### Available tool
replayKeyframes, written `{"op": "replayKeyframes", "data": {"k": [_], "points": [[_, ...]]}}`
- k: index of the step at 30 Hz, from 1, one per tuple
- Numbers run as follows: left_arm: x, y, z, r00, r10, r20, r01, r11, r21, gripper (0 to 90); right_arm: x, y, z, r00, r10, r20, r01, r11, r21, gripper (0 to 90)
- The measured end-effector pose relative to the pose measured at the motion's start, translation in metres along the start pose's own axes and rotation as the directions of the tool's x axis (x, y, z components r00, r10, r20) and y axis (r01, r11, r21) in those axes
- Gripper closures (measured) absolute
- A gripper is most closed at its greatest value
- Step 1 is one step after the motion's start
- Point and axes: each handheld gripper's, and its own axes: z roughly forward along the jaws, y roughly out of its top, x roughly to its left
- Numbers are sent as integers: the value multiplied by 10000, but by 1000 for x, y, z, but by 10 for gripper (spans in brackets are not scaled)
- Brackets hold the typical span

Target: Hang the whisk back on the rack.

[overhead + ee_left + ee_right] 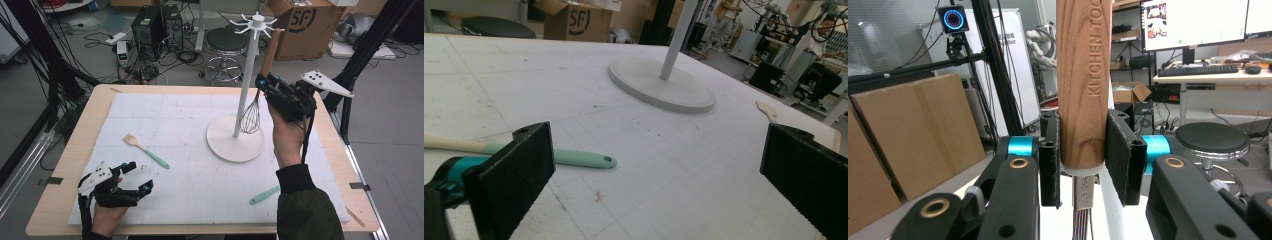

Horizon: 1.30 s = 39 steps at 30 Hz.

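Two mint-handled spatulas [146, 150] [265, 194], stool [226, 41], cardboard box [300, 27]

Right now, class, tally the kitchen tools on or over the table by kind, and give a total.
Whisk, wooden handle, held by the right tongs: 1
Spatula with mint handle: 1
Mint handle of a tool half hidden by the sleeve, kind unclear: 1
White hanging stand: 1
Total: 4

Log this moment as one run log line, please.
right gripper: shut on whisk, raised beside rack | left gripper: open, on table near spatula
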Motion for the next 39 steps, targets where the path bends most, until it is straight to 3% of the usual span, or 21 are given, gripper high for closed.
{"op": "replayKeyframes", "data": {"k": [9, 19, 30, 32, 34, 39], "points": [[0, 0, 0, 10000, 15, 10, -15, 10000, 4, 17, -7, -1, 1, 9993, 227, 288, -236, 9992, 328, 701], [0, 0, 1, 10000, 57, 17, -57, 10000, 30, 17, -8, 0, 4, 9998, 122, 177, -133, 9979, 629, 701], [0, 0, 0, 10000, 22, 16, -22, 10000, -5, 17, -6, -3, 6, 9998, 103, 181, -112, 9986, 510, 694], [0, 0, 0, 10000, 24, 15, -24, 10000, -2, 17, -6, -4, 6, 9999, 94, 114, -99, 9989, 464, 676], [0, 0, 0, 10000, 26, 11, -26, 10000, 8, 17, -7, -6, 6, 10000, 42, -29, -42, 9997, 242, 588], [0, 0, 0, 10000, 20, 17, -20, 10000, -4, 17, -13, -12, 5, 9994, 330, 107, -332, 9992, 202, 525]]}}
